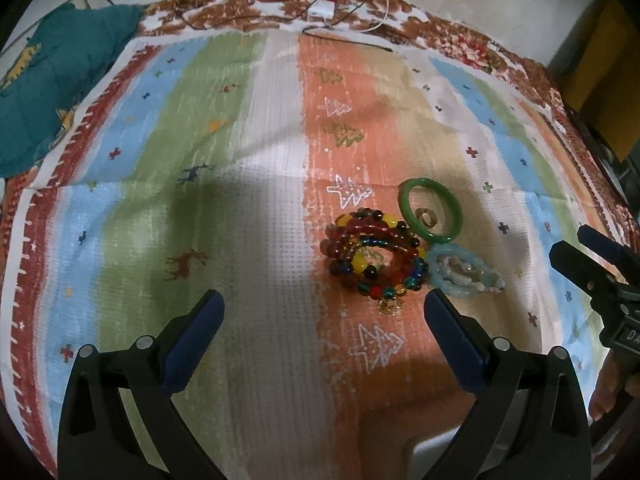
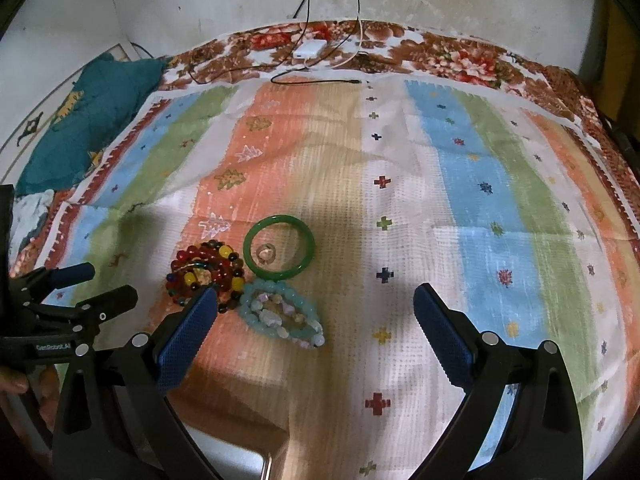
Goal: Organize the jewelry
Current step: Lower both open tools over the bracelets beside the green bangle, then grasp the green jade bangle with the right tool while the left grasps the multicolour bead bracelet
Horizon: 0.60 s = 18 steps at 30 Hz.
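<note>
A striped cloth [image 2: 400, 208] with small crosses, trees and deer lies spread over a bed covered by a brown floral sheet [image 2: 460, 56]. The jewelry sits in a tight cluster on the orange stripe, toward the near edge of the cloth and about midway between its left and right edges. A green bangle [image 2: 279, 246] lies flat, with a small pale ring [image 2: 266, 252] inside its circle. Just beside it, nearer the left edge, is a pile of red, yellow and dark beaded bracelets [image 1: 372, 256]. A light blue beaded bracelet [image 2: 280, 314] with pale stones inside it touches the bangle on the near side.

The left gripper [image 1: 324, 308] hangs above the cloth with its jaws wide apart and holding nothing. The right gripper [image 2: 312, 304] is likewise spread wide and empty, its left finger [image 2: 188, 328] over the edge of the beaded pile.

At the far edge of the bed lie a white charger [image 2: 306, 50] and thin cables [image 2: 316, 80]. A teal cloth [image 1: 64, 92] is bunched at the far left corner.
</note>
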Available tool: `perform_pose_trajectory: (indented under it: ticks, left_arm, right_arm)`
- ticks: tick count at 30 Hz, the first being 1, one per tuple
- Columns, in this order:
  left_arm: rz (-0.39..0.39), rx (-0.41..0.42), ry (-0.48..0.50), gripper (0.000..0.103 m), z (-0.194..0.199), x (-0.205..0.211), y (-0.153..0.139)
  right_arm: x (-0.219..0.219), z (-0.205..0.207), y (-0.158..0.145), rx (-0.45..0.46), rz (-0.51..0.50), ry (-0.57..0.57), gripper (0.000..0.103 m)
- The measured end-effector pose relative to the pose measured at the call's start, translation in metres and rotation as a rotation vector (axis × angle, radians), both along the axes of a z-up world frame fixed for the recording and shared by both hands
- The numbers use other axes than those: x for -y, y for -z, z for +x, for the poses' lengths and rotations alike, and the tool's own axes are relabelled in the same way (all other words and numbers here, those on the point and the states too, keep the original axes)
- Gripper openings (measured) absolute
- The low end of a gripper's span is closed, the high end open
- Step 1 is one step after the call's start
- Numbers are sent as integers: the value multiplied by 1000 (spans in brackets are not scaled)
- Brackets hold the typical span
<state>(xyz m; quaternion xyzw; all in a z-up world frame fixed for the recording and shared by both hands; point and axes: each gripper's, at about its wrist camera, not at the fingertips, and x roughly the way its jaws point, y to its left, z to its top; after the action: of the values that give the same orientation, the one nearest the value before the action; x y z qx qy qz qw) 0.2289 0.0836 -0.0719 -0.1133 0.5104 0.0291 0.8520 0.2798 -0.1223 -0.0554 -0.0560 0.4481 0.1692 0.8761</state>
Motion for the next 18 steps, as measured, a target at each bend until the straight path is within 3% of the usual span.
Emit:
perform_pose_trajectory:
  ticks: [12, 18]
  left_arm:
    - [-69, -68, 4, 89, 18, -3, 19]
    - [-114, -100, -3, 73, 26, -5, 29]
  right_arm:
    - [-5, 30, 22, -76, -2, 27, 99]
    - [-12, 44, 35, -97, -25, 31, 99]
